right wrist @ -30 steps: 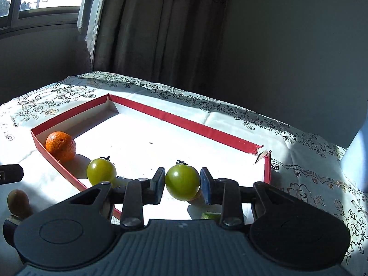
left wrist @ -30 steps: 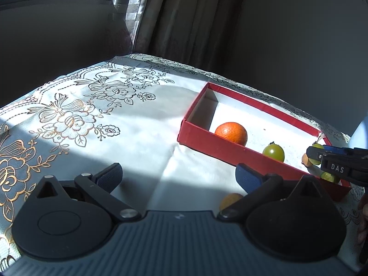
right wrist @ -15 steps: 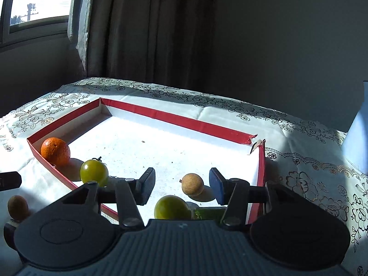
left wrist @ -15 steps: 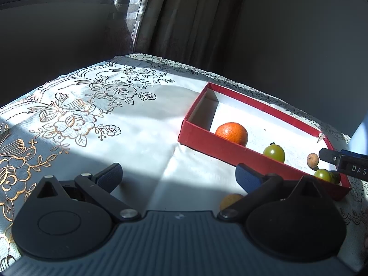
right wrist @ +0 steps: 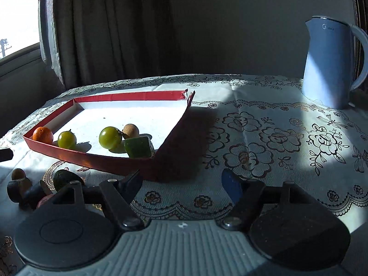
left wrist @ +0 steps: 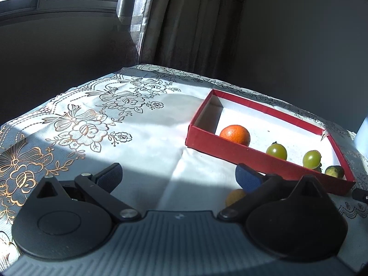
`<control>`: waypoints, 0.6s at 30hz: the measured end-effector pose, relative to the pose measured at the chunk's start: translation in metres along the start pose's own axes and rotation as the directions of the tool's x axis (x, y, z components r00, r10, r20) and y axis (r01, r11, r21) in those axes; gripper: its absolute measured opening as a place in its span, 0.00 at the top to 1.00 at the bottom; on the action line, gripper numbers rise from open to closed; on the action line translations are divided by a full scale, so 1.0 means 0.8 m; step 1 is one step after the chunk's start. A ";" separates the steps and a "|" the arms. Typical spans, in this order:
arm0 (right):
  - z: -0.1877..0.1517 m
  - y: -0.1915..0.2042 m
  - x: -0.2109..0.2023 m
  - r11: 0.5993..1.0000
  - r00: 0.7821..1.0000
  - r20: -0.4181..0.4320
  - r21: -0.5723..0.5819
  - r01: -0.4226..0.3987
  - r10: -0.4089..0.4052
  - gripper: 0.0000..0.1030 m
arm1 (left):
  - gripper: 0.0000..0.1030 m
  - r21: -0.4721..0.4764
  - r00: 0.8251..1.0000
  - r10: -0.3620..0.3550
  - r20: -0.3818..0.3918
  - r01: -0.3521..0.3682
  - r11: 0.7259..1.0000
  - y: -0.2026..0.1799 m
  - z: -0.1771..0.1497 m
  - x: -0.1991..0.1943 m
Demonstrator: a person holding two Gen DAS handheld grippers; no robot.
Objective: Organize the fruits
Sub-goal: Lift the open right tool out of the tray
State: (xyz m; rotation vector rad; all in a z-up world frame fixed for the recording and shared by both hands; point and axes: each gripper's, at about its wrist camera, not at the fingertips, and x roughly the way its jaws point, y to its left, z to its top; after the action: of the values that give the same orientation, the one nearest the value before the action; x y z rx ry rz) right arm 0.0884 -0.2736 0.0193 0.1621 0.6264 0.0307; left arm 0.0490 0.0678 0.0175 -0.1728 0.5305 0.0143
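a: look, the right gripper [right wrist: 181, 181] is over the cloth by the near right corner of the red box [right wrist: 170, 135]. its jaws are opening and nothing is between them.

b: it had a green tomato [right wrist: 110, 137] a moment ago, didn't it?

a: yes. now that tomato sits in the box near the right wall, touching a small brown fruit [right wrist: 130, 131] and a green chunk [right wrist: 138, 147]. the gripper has let go and pulled away.

b: so that one is done. what about the left gripper [left wrist: 177, 176]?

a: it is wide open with nothing in it, low over the cloth in front of the box.

b: what else is in the box?

a: another green tomato [right wrist: 67, 139] and an orange [right wrist: 42, 134] along the near wall, toward the left corner.

b: anything left outside?

a: yes, an avocado [right wrist: 65, 179] and a few more small fruits lie on the tablecloth [right wrist: 264, 138] before the near wall. i think those go in next.
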 end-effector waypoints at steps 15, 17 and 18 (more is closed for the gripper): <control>-0.002 -0.005 -0.002 0.999 0.999 0.001 0.018 -0.041 0.041 0.23 | 0.00 0.191 0.996 0.086 0.004 -0.086 0.978 -0.029 -0.008 -0.001; -0.002 -0.006 -0.002 0.999 0.999 0.001 0.020 -0.044 0.044 0.23 | 0.00 0.214 0.996 0.089 0.015 -0.090 0.973 -0.032 -0.009 -0.006; -0.002 -0.006 -0.002 0.999 0.999 0.002 0.020 -0.046 0.046 0.23 | 0.00 0.222 0.996 0.090 0.020 -0.092 0.971 -0.033 -0.010 -0.008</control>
State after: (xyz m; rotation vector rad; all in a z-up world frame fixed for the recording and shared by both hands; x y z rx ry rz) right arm 0.0861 -0.2781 0.0179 0.1961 0.6211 0.0685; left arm 0.0411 0.0409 0.0177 0.0708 0.5263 0.0444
